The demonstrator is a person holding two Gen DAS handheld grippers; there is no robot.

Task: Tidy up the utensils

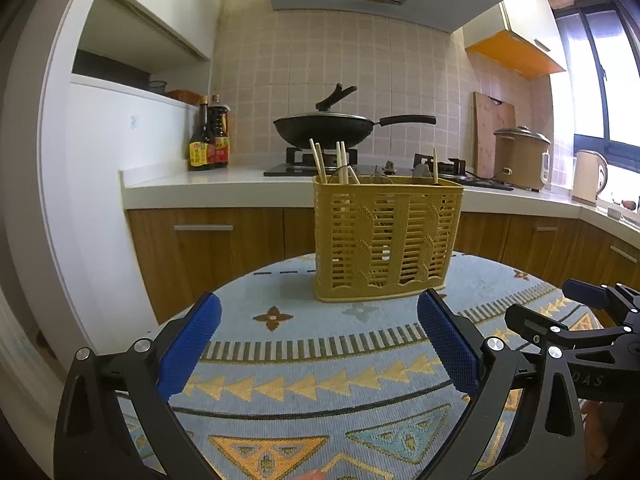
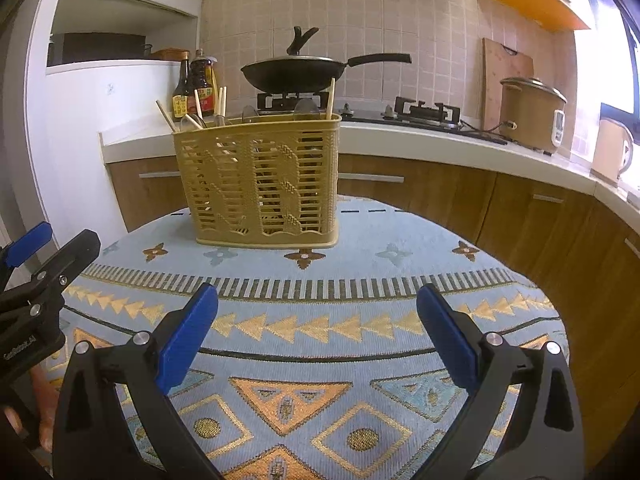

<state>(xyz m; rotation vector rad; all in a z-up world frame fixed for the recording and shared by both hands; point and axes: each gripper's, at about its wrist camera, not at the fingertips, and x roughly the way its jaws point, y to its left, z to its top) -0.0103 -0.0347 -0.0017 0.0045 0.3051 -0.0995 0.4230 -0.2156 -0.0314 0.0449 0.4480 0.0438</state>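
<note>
A yellow slotted utensil basket stands upright at the far side of a round table with a patterned blue cloth; it also shows in the right wrist view. Several wooden chopsticks and metal utensils stick out of its top, also seen in the right wrist view. My left gripper is open and empty, low over the cloth, short of the basket. My right gripper is open and empty, also short of the basket. Each gripper shows at the edge of the other's view.
A kitchen counter runs behind the table with sauce bottles, a black wok on a gas stove, a cutting board, a rice cooker and a kettle. Wooden cabinets stand below.
</note>
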